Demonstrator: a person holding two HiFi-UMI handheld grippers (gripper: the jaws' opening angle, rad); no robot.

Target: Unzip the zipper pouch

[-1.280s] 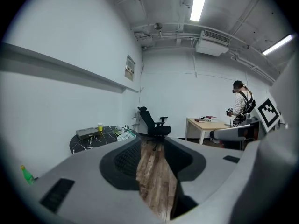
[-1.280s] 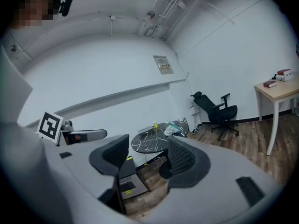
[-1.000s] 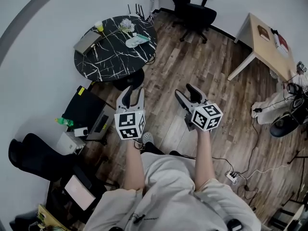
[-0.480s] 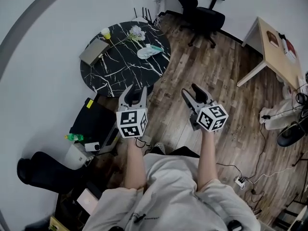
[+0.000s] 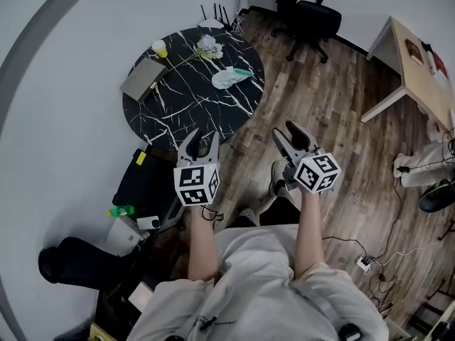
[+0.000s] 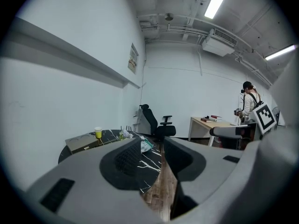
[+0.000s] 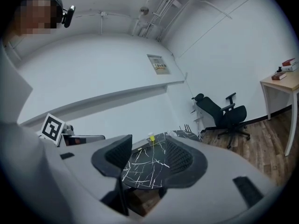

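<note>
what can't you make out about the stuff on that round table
- Pale pouch on the black marble table: too small in the head view to show its zipper or whether it's open.
- Grey flat item beside the yellow cup: too small in every view to identify.

pouch [image 5: 231,78] on table [image 5: 173,110], chair [image 5: 311,14] beyond

I cannot read the zipper on the pale pouch [image 5: 229,78] near the right edge of the round table [image 5: 178,105] — too small. The wooden desk [image 5: 416,66] runs off the head view's right edge, the black office chair [image 5: 309,9] off its top. In the left gripper view, the left gripper [image 6: 152,143] covers the table's near edge and part of the pouch.
</note>
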